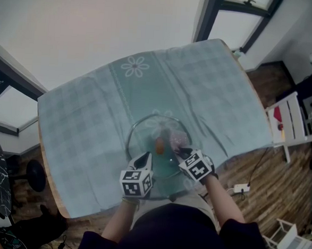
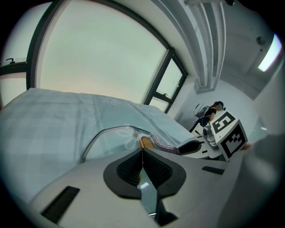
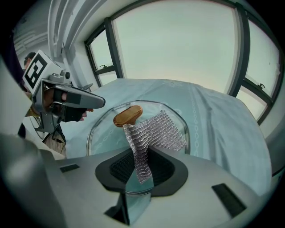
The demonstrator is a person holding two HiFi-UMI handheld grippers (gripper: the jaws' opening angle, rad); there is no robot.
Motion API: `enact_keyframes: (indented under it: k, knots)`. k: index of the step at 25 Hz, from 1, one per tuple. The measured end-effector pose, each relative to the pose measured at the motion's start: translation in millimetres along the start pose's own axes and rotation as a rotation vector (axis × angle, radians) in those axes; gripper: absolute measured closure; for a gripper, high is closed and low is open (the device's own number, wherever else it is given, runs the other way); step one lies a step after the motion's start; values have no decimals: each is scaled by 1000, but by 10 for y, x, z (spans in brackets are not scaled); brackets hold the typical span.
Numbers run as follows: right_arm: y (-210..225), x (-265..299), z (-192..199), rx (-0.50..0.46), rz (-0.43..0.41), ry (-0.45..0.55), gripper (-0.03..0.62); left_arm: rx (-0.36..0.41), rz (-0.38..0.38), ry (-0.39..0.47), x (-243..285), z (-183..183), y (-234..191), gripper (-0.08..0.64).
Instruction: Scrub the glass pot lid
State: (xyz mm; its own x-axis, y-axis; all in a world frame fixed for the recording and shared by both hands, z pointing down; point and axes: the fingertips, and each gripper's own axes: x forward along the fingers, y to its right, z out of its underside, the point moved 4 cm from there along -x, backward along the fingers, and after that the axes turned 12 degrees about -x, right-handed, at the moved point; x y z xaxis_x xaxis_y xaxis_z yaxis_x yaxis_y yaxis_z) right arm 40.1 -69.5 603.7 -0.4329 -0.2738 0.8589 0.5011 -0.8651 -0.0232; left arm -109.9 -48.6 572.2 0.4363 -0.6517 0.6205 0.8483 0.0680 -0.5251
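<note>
The glass pot lid [image 1: 145,127] lies on the teal cloth near the table's front, its brown wooden knob [image 1: 159,144] at the centre. My left gripper [image 1: 143,160] is shut, with its tips at the lid's near-left rim; whether they pinch the rim is hidden. In the left gripper view the pads [image 2: 142,164] meet in a thin line, and the lid's rim [image 2: 95,139] arcs ahead. My right gripper [image 3: 140,167] is shut on a silver mesh scrubber [image 3: 153,131], which hangs over the glass [image 3: 104,133] beside the knob [image 3: 128,115].
The cloth-covered table [image 1: 86,127] ends close behind both grippers, against the person's body. A white rack [image 1: 290,124] stands at the right. On the wooden floor lie a power strip [image 1: 240,188] and a dark stool [image 1: 35,174].
</note>
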Motion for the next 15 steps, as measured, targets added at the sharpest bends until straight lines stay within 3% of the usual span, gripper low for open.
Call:
enact_keyframes:
  k: [15]
  knots:
    - [-313,-20,94,-3,-19,-21,508,-12,6,10,-172,101,-30,557]
